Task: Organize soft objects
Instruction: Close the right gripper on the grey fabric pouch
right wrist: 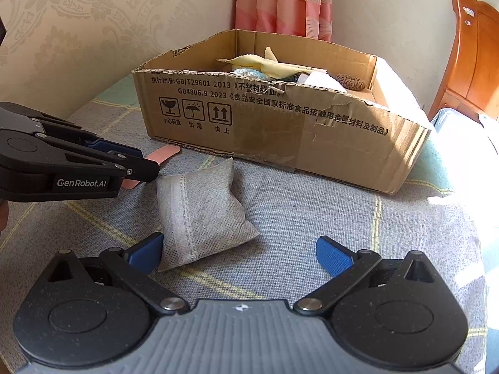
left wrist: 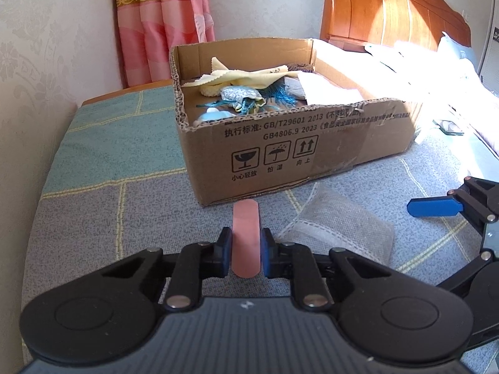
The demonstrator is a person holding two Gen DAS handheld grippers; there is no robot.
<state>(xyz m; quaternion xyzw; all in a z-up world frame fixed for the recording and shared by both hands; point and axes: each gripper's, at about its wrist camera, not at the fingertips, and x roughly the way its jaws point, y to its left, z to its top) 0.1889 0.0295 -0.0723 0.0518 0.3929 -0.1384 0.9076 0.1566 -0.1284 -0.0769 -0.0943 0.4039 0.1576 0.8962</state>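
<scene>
My left gripper [left wrist: 246, 246] is shut on a pink adhesive bandage [left wrist: 245, 237], which lies along the fingers just above the grey bed cover; it also shows in the right wrist view [right wrist: 162, 155]. A grey fabric pouch [right wrist: 199, 215] lies on the cover, right of the left gripper [right wrist: 137, 168], and shows in the left wrist view [left wrist: 336, 227]. My right gripper [right wrist: 240, 252] is open and empty, its left fingertip [right wrist: 149, 251] beside the pouch's near corner. An open cardboard box [left wrist: 280, 152] [right wrist: 312, 131] behind holds a yellow cloth [left wrist: 249, 76] and other soft items.
The checked bed cover [left wrist: 109, 212] runs to a wall on the left. A pink curtain [left wrist: 162, 25] hangs behind the box. A wooden headboard [left wrist: 389, 9] and sunlit bedding [left wrist: 436, 71] are at the right. A pine cone [right wrist: 351, 81] lies in the box.
</scene>
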